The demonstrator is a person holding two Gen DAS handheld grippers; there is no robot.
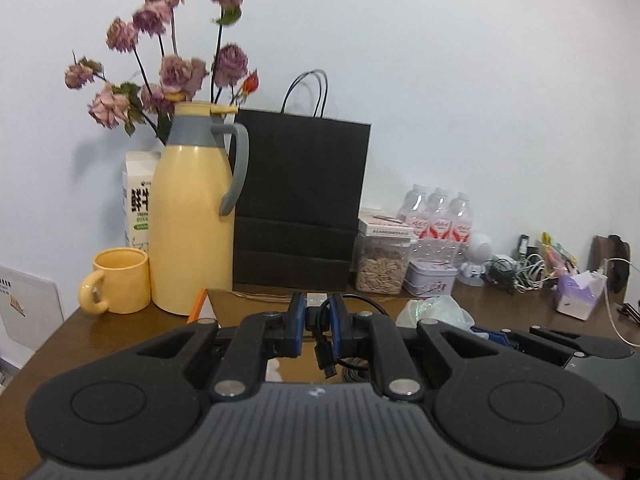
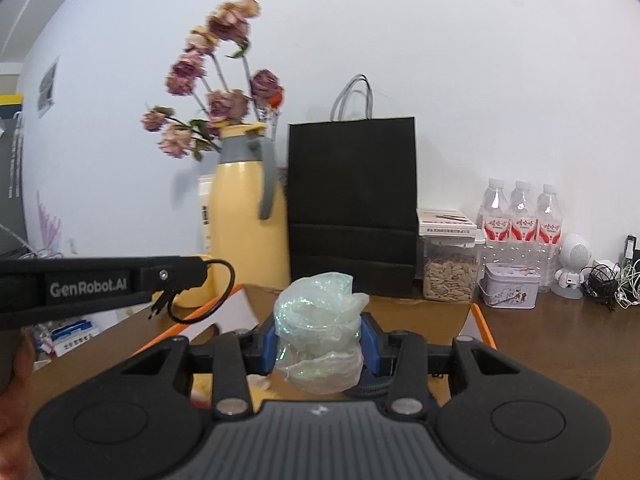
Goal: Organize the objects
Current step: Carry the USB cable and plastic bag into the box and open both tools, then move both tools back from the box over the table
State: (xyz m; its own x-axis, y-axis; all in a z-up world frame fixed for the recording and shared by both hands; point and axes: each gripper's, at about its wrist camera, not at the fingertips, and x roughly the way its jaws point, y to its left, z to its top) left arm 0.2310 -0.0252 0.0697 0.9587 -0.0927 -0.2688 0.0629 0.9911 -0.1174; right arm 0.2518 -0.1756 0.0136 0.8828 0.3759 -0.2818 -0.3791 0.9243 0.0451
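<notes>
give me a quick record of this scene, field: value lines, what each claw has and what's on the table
left claw: shut on a black cable
right claw: shut on a crumpled plastic bag
below claws: open cardboard box on a brown table
back left: yellow jug, yellow mug, dried flowers
back middle: black paper bag
back right: seed jar, tin, three water bottles

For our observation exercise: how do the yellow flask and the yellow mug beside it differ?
The yellow flask is tall and narrows to a grey collar; the yellow mug is short and straight-sided. The flask is closed by a lid; the mug is open-topped. The flask's handle is grey, the mug's yellow. Both stand upright on the wooden table.
</notes>
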